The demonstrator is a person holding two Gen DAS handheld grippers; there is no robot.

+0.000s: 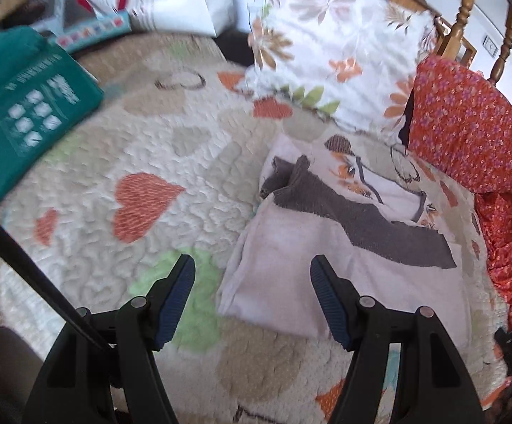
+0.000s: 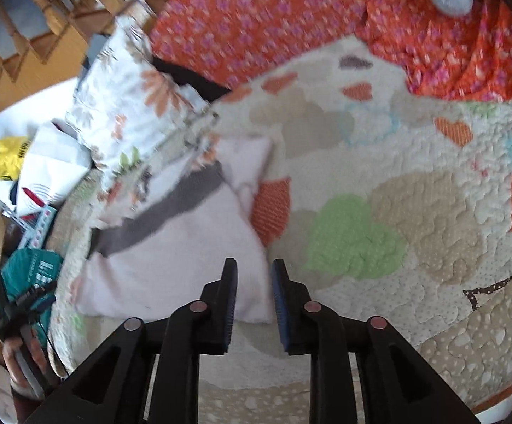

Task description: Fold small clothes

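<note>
I am holding the left claw (image 1: 252, 275) wide apart and the right claw (image 2: 254, 279) narrowly apart, both empty; closing ahead risks snagging the quilt (image 1: 171, 190) under the pink garment (image 1: 291, 254).

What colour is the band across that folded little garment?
Dark grey, on the pale pink garment; the band shows best in the left wrist view.

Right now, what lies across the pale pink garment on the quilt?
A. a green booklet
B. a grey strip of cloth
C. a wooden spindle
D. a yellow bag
B: a grey strip of cloth runs diagonally over the pale pink garment, which lies on the quilt; both pairs of jaws stand apart, holding nothing.
</note>
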